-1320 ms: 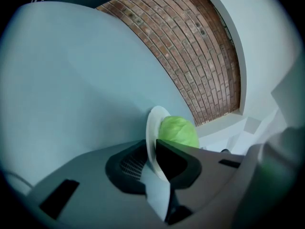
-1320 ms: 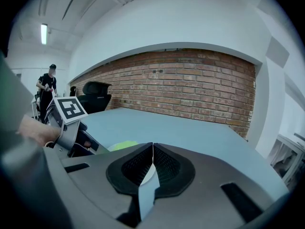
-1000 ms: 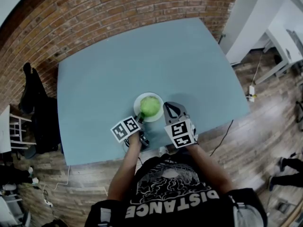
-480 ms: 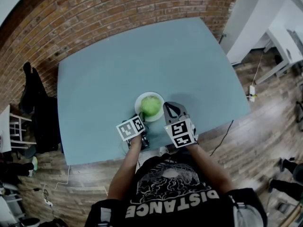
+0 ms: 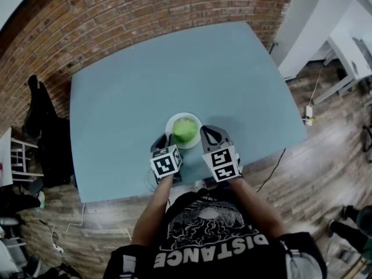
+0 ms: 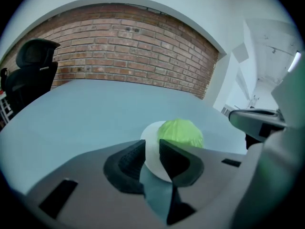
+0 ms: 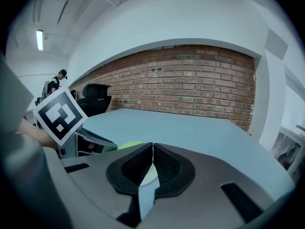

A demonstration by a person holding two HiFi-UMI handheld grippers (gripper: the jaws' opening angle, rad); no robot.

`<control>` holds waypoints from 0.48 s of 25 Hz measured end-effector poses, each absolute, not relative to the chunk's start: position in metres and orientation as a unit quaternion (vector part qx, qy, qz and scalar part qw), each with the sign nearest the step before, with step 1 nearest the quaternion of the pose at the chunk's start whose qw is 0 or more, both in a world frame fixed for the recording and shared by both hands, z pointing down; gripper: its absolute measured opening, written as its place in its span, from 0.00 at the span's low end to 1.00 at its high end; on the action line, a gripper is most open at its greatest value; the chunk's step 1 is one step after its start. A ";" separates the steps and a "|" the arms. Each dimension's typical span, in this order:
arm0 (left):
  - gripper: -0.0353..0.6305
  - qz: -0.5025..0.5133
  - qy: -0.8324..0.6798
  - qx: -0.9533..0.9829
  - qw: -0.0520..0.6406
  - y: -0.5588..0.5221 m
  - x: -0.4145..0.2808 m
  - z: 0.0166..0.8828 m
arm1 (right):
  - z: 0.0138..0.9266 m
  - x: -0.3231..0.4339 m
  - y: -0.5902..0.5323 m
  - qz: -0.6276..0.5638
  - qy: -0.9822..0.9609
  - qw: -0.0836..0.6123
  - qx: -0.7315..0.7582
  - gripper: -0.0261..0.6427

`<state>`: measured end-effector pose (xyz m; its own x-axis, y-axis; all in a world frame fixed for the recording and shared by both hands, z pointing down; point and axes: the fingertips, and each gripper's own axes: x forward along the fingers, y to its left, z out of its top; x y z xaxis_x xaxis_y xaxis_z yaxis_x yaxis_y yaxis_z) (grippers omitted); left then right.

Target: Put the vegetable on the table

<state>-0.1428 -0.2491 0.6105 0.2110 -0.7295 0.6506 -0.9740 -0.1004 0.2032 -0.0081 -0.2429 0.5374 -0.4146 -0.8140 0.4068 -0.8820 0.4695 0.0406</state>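
Right at the near middle of the blue table [image 5: 174, 68], the vegetable [image 5: 185, 130], a round pale-green head like a small cabbage, sits on a white plate [image 5: 170, 127], filling most of it. Just beside the plate's near left rim is the left gripper [image 5: 161, 144]; in its own view the jaws stand narrowly apart, clamped on nothing, and the plate's edge shows through the gap with the green head behind it, though whether the rim actually reaches in between them I cannot tell. On the plate's other side, close to its near right rim, the right gripper [image 5: 211, 133] points up the table with its two black pads pressed together at the tips and nothing between them. Each gripper carries its cube with square markers, and the person's bare forearms run back from them to a black printed T-shirt [image 5: 209, 237]. Beyond the table's far edge runs a red brick wall [image 5: 145, 10], a dark office chair [image 5: 40, 121] stands off the left corner, and wooden floor [image 5: 325, 156] lies to the right.
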 end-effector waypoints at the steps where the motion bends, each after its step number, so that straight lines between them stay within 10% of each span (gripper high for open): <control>1: 0.19 0.189 -0.592 0.722 0.306 -0.249 -0.140 0.605 | 0.537 -0.009 -0.243 0.094 -0.836 0.186 0.507 0.05; 12: 0.13 0.078 -0.546 0.788 0.274 -0.245 -0.109 0.534 | 0.519 -0.015 -0.243 0.123 -0.845 0.145 0.501 0.05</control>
